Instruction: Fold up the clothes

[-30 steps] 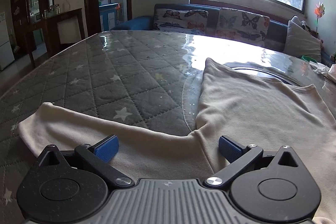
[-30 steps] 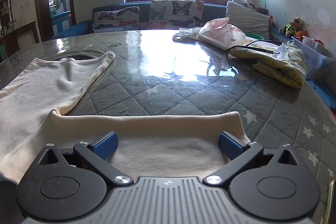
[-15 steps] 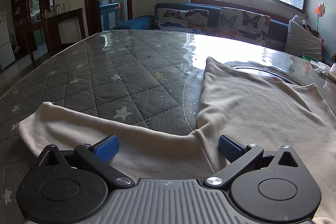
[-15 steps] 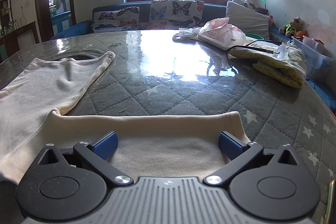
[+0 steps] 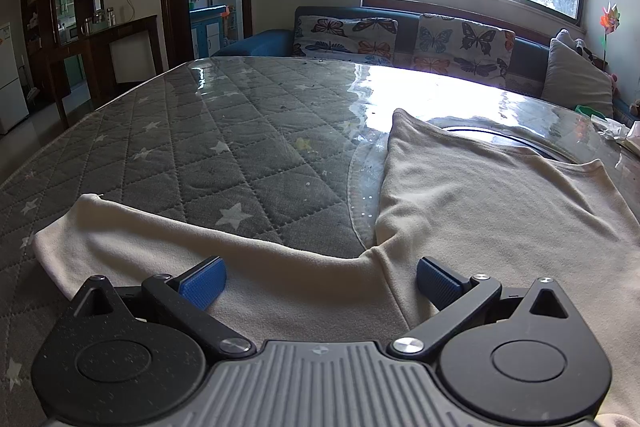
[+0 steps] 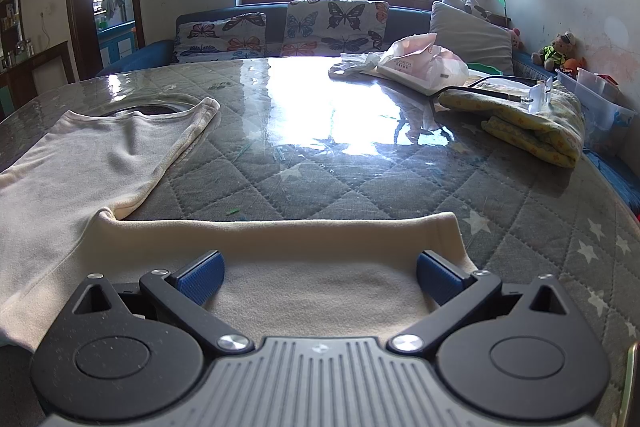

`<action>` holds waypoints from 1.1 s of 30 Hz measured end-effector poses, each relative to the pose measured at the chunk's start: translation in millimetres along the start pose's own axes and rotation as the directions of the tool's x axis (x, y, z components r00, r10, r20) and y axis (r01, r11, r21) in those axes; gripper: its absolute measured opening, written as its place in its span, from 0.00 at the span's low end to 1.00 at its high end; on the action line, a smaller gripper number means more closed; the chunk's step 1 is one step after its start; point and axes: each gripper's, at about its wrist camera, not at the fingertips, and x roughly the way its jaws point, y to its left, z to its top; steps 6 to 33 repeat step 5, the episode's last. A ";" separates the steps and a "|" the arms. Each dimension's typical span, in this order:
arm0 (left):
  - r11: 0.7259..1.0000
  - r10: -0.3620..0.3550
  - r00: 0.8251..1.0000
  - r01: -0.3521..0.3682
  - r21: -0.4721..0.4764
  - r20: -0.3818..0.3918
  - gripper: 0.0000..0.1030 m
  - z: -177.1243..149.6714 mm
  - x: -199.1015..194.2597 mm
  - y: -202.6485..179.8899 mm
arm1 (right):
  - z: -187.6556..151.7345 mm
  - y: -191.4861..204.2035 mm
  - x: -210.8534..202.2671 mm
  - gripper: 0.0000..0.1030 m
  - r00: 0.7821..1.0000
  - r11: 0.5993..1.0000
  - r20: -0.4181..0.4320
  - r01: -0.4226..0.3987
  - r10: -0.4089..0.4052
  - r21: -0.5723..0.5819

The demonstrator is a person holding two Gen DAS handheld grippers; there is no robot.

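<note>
A cream long-sleeved shirt (image 5: 480,195) lies flat on the quilted grey table, hem toward the window. Its left sleeve (image 5: 160,239) stretches out to the left in the left wrist view. My left gripper (image 5: 320,277) is open, low over the sleeve near the armpit, jaws wide apart. The shirt body (image 6: 92,163) and its right sleeve (image 6: 320,251) show in the right wrist view. My right gripper (image 6: 318,273) is open over that sleeve, near its cuff end, holding nothing.
The table (image 5: 200,147) has a glossy clear cover. At its far right lie a plastic bag with a packet (image 6: 416,63) and a folded yellow cloth (image 6: 532,123). A sofa with butterfly cushions (image 6: 320,27) stands behind. A dark cabinet (image 5: 80,47) is at the left.
</note>
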 end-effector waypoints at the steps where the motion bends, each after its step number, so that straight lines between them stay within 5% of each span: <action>1: 1.000 0.000 1.000 0.000 0.000 0.000 1.00 0.0 0.0 0.3 | 0.0 0.0 0.0 1.00 1.000 1.000 0.000 0.000 0.000 0.000; 33: 1.000 -0.001 1.000 0.001 -0.001 0.000 1.00 0.2 0.3 0.6 | 0.0 0.0 0.0 1.00 1.000 1.000 0.000 0.000 0.000 0.000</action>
